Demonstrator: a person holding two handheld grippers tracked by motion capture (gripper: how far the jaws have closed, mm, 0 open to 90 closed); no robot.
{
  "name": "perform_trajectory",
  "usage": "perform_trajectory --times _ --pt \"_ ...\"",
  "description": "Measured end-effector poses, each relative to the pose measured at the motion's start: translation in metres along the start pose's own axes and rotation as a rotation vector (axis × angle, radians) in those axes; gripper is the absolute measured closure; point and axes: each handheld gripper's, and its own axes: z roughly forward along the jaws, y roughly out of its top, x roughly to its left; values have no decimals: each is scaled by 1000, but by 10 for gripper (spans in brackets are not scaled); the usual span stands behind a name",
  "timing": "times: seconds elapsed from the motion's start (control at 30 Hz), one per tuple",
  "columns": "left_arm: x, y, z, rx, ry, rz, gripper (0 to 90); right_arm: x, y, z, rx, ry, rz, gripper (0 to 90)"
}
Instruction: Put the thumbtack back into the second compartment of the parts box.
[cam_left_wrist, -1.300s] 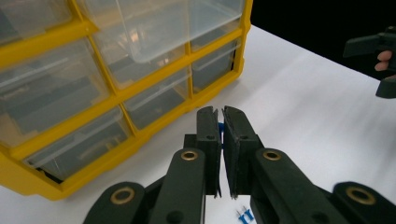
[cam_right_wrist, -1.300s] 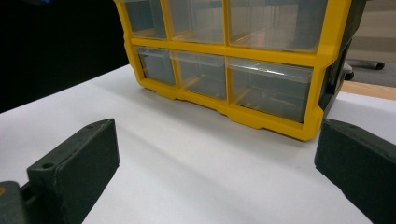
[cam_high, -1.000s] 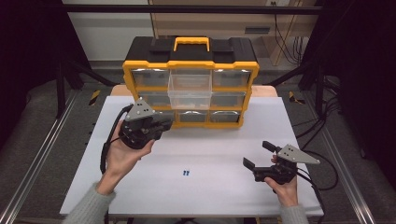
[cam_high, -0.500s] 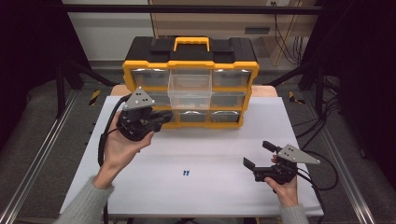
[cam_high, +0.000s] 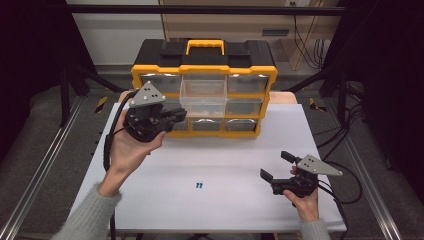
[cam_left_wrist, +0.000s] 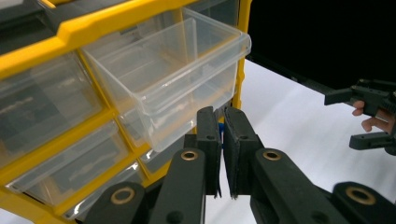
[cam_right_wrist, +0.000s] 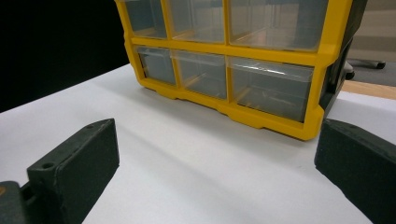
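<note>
Left gripper carries a small blue piece toward the pulled-out drawer of the yellow organizer.

In the left gripper view the jaws are almost together, and something small and blue sits between them, so I judge they clamp it; what it is I cannot tell. To do this step well, bring the jaws above the open top of the clear drawer, which sticks out from the middle of the top row, and let go only when the piece is inside its walls. The organizer stands at the far edge of the counter. I count one organizer, nine drawers in three rows, one of them open. A small blue piece lies near the near edge. The right gripper rests by the near right corner, jaws wide apart and empty.
</note>
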Motion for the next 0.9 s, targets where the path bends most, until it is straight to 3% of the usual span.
perform_trajectory --times 0.53,0.9 --pt "7 25 -3 -35 19 4 850 0 0 0 0 0 -3 5" --pt "15 37 13 -31 36 7 849 -1 0 0 -5 1 -4 5"
